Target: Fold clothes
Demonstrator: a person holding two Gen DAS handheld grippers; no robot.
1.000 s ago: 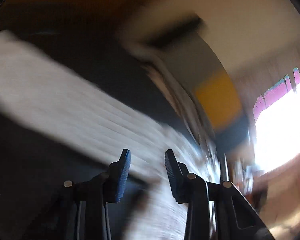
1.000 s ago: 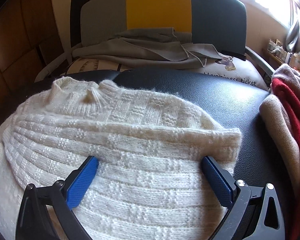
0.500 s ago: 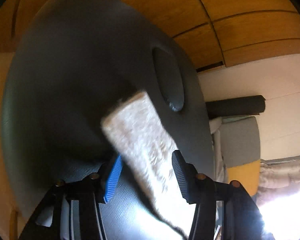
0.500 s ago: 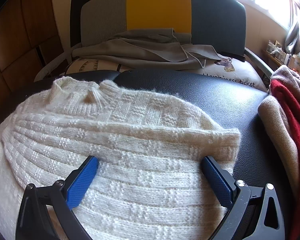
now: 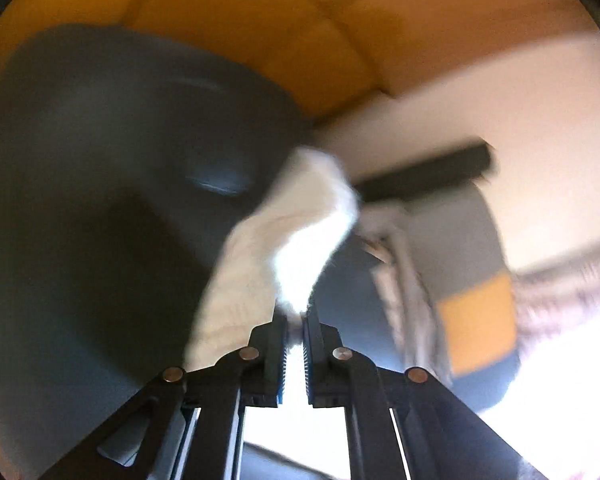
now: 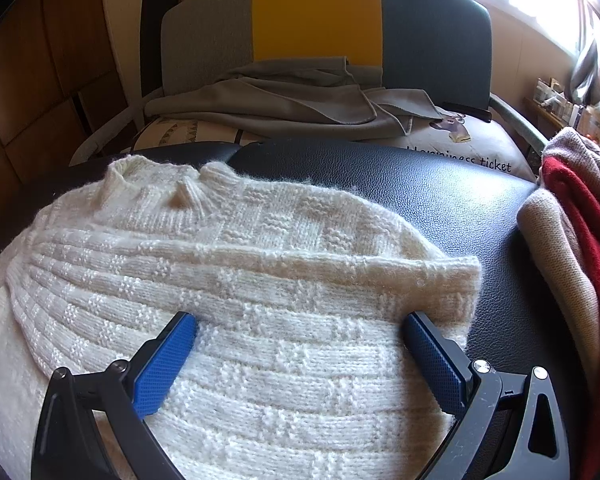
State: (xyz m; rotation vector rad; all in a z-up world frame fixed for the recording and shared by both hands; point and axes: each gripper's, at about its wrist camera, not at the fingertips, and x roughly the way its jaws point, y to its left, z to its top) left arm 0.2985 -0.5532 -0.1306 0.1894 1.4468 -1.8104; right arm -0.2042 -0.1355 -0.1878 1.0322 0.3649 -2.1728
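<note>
Since half a second ago the left gripper (image 5: 295, 320) has pinched its jaws onto the sweater sleeve (image 5: 296, 236), which rises blurred toward 12 o'clock, probably lifted off the black table (image 5: 100, 160). The cream sweater (image 6: 236, 280) lies flat there; a red and beige clothes pile (image 6: 572, 240) sits at 3 o'clock, a chair (image 6: 320, 20) at 12. The right gripper (image 6: 300, 340) rests spread wide, pressing the knit.

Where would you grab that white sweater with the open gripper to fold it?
Probably the white sweater's right folded edge, approached from the right over the bare black surface: it forms a thick lip there. The right gripper is spread wide on flat knit.
</note>
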